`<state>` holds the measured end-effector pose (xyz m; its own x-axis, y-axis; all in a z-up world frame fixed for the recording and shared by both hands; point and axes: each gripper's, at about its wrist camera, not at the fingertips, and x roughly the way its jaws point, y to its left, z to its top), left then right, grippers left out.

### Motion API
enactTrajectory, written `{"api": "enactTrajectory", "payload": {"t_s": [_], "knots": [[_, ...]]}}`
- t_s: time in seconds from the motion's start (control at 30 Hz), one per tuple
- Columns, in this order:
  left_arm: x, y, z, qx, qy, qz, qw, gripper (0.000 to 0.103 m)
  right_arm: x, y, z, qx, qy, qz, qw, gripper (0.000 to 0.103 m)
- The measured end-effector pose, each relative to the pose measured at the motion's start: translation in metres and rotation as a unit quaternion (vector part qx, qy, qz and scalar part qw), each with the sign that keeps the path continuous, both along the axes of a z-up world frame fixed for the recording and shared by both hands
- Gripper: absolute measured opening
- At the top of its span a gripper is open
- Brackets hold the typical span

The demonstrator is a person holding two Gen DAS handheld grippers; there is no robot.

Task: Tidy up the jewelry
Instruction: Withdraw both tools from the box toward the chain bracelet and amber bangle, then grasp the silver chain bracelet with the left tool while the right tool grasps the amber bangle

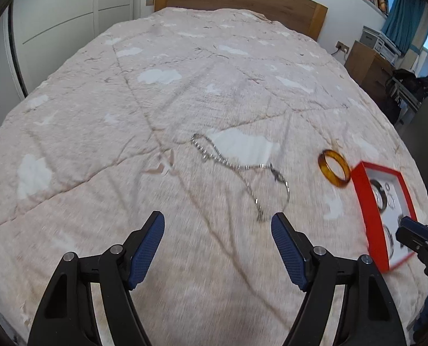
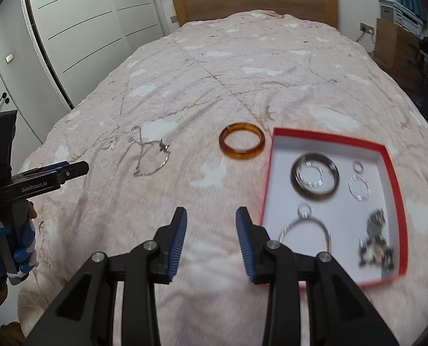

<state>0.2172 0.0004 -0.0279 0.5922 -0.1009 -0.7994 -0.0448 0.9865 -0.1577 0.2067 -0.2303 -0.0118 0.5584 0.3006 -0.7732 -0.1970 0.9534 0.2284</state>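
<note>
On the pink quilted bedspread [image 2: 214, 66], everything is placed here relative to the red box [image 2: 398, 178], a shallow cardboard tray with a white floor that already holds a dark bangle [image 2: 315, 180], several thin silver rings [image 2: 359, 189] and a blurred dark cluster I cannot identify.

Just beside the box's left wall lies the amber bangle [image 2: 241, 141], a smooth, glossy, translucent hoop lying flat. Farther left of the box, well apart from it, sprawls the silver chain [image 1: 239, 170], a fine beaded strand in a loose loop with a small pendant, its long run going roughly from upper left to lower right in the left wrist view.

The left gripper [image 1: 218, 226] has its blue ribbed pads wide apart with nothing between them, and the chain's near end lies just ahead of its right fingertip, slightly to the right. The right gripper [image 2: 211, 225] has its jaws partly apart, also empty, hanging over bare quilt just left of the box's near corner; the amber bangle sits ahead of it, a little right.

By my judgement the left hand is nearer the chain and the right nearer the bangle. The chain looks limp and likely to slip, and the soft quilt will give under the pads.
</note>
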Motion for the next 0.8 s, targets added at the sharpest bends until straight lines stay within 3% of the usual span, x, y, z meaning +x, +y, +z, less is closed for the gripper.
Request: {"api": "enactTrajectory", "payload": {"t_s": [0.27, 0.43, 0.8], "knots": [[0.066, -0.004, -0.027, -0.039, 0.024, 0.002, 0.9989, 0.065, 0.089, 0.013, -0.022, -0.010, 0.002, 0.030, 1.000, 0.034], [0.095, -0.005, -0.051, -0.059, 0.058, 0.005, 0.9965, 0.055, 0.118, 0.017, -0.040, -0.014, 0.012, 0.038, 0.999, 0.034], [0.114, -0.019, -0.070, -0.032, 0.076, 0.001, 0.9966, 0.054, 0.142, 0.028, -0.065, -0.022, 0.033, 0.068, 0.997, 0.034]]}}
